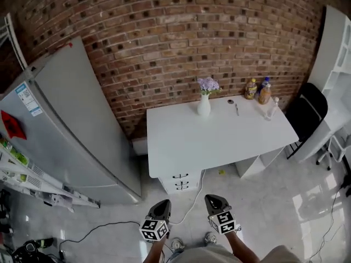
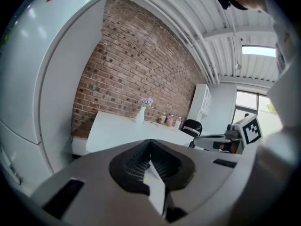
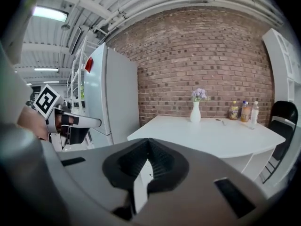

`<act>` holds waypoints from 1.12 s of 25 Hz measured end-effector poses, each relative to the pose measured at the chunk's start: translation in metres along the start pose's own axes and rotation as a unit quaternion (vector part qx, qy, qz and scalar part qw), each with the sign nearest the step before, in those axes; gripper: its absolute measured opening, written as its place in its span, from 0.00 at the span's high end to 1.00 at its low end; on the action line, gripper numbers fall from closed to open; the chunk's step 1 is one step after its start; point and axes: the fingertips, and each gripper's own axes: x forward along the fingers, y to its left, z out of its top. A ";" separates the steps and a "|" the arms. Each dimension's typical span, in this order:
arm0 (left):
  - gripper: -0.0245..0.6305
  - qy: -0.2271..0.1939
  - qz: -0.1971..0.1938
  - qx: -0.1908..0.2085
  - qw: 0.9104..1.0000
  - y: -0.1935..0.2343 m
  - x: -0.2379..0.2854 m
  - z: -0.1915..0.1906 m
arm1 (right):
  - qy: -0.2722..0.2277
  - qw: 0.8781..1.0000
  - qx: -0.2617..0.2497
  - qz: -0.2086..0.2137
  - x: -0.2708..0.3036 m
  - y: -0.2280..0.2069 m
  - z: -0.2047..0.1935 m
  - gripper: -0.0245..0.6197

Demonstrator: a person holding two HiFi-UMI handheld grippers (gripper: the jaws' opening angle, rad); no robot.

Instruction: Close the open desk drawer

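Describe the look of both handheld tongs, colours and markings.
The left tongs and right tongs both have grey shells tapering to dark tips, lined inside with black ribbed pads. Each carries a white cube printed with black square markers.

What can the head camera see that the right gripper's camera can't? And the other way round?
Only the head view shows the white cable and the black cable lying on the floor. Only the right gripper view shows the ceiling with its bright lamp. Both show the white desk, the vase of purple flowers, the bottles, the fridge and the brick wall.
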 end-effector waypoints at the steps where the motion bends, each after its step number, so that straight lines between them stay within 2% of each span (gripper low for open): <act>1: 0.94 0.001 -0.001 0.008 1.000 -0.005 -0.008 0.003 | -0.002 1.000 0.001 -0.002 -0.009 0.000 0.003 0.94; 6: 0.94 0.002 0.007 0.041 0.999 -0.008 -0.024 0.008 | -0.015 1.000 0.015 -0.008 -0.037 -0.003 0.015 0.94; 13: 0.94 -0.020 0.013 0.065 0.998 -0.005 -0.017 0.027 | -0.041 0.999 0.015 -0.001 -0.039 0.006 0.027 0.94; 18: 0.94 -0.037 0.019 0.053 0.998 -0.012 -0.022 0.039 | -0.040 0.999 0.003 0.011 -0.040 0.015 0.032 0.94; 28: 0.94 -0.040 0.032 0.053 0.997 -0.016 -0.024 0.034 | -0.046 0.999 -0.002 0.020 -0.039 0.008 0.030 0.94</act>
